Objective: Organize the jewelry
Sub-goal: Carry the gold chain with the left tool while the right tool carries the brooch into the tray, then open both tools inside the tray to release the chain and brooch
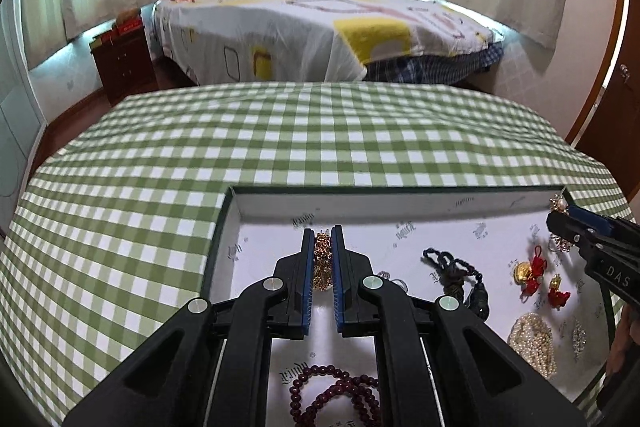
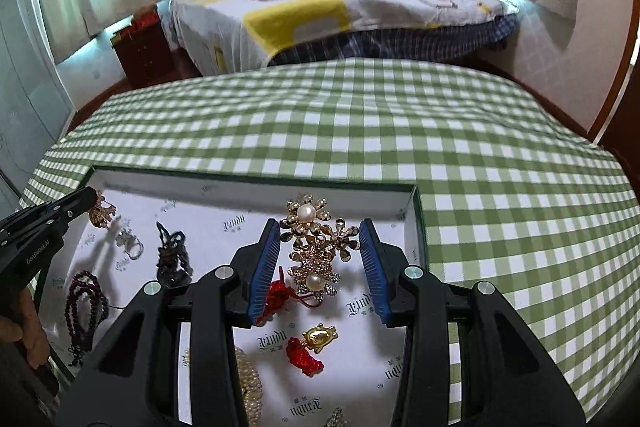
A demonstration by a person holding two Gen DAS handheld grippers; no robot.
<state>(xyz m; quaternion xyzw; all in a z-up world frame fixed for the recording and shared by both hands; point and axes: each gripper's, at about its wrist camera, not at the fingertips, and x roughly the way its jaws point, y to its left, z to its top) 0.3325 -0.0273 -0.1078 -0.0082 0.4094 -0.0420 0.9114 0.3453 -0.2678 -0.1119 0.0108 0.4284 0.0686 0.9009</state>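
Left gripper (image 1: 322, 259): jaws clamped on gold chain (image 1: 322, 263). Right gripper (image 2: 319, 269): jaws apart, pearl brooches (image 2: 316, 247) between them.

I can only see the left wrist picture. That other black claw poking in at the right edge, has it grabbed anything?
Observer: Not yet. In the right wrist view the right gripper is open, its blue pads standing either side of a cluster of pearl brooches, not clamped on them.
Visitor: And the silvery bit half hidden behind the left gripper?
Observer: A silver ring-like piece lying loose in the tray, left of the dark knotted tassel.
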